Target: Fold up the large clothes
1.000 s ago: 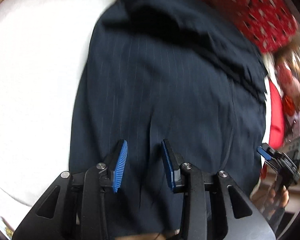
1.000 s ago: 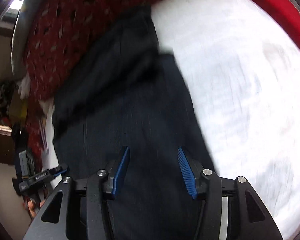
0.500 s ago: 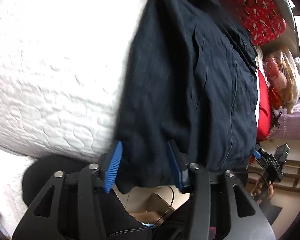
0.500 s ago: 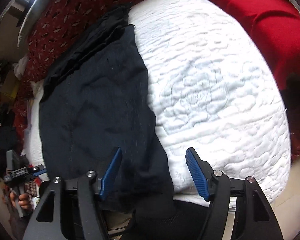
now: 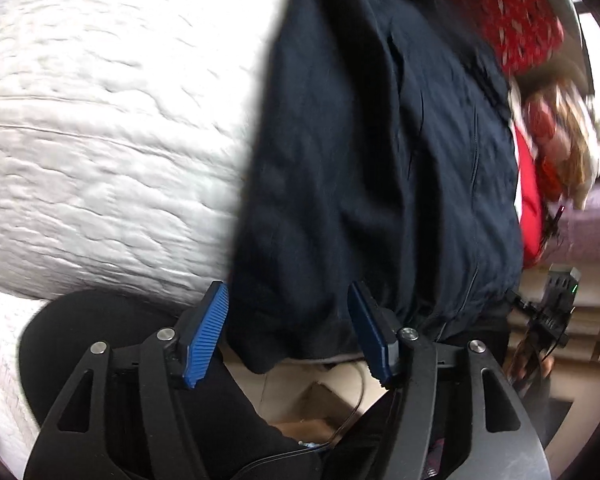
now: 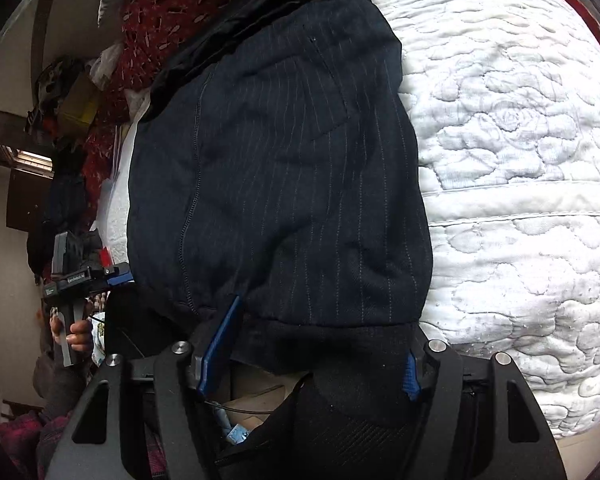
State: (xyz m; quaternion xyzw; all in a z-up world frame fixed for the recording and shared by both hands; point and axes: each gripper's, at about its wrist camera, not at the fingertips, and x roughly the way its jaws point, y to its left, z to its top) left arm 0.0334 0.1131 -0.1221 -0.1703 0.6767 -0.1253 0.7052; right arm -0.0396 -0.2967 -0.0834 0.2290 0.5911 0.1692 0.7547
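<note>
A dark navy pinstriped garment lies spread on a white quilted mattress, its near hem hanging over the mattress edge. My left gripper hovers at that hem with its jaws opening. The left corner of the hem hangs between its blue pads, which do not press on it. My right gripper stands open at the hem's other end, the cloth edge loose between its fingers. Each gripper shows in the other's view: the left gripper, the right gripper.
A red patterned cover lies at the far end of the bed. Below the mattress edge are a cardboard box, a cable and the person's dark-clad legs. Clutter and dark furniture stand to the left.
Both grippers have drawn back from over the garment to the near mattress edge, and both jaws have widened. The garment's hem now hangs over that edge.
</note>
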